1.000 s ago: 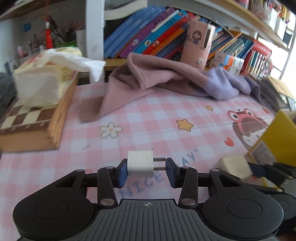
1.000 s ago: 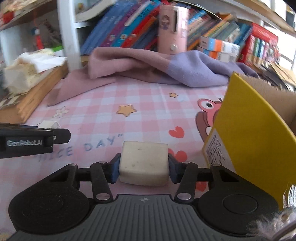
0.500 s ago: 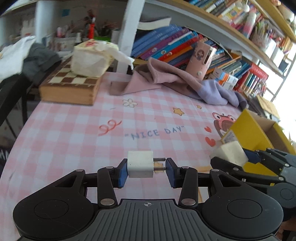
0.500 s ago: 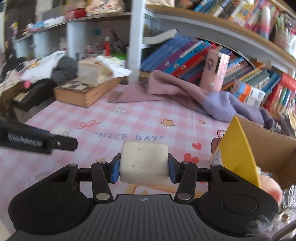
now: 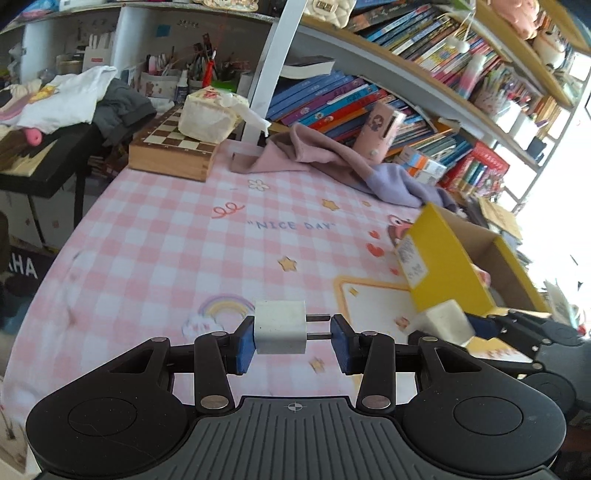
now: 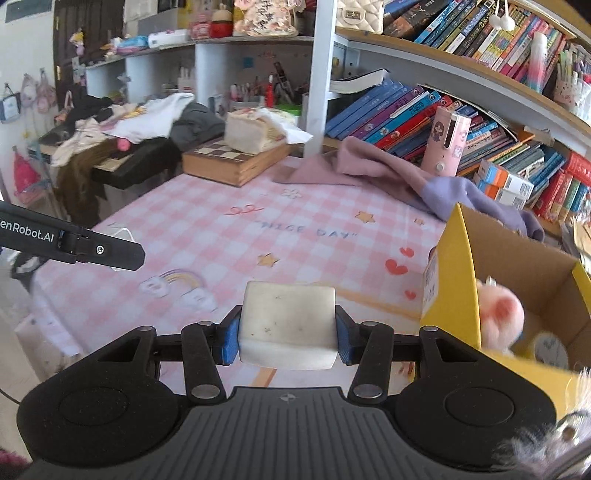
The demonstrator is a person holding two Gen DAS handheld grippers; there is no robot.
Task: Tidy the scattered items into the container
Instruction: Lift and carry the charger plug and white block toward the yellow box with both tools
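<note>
A home, by every sign a child's bedroom or study corner. Crowded bookshelves (image 6: pixel 424 107) of bright picture books and cartoon-covered boxes, pen pots (image 5: pixel 162 79) and stationery in the white cubbies, plush toys on the top shelf (image 5: pixel 532 18), small backpacks (image 6: pixel 37 92) hung on the wall. Underfoot of it all, a bench (image 5: pixel 155 236) spread with a pink checked "NICE DAY" cloth of stars and rainbows, a wooden chessboard box (image 5: pixel 173 147) under a tissue pack (image 5: pixel 208 118), crumpled clothes (image 6: pixel 147 122) heaped on a side desk.

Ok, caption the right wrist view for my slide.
Right tongs gripping a white block beside the yellow box.
</note>
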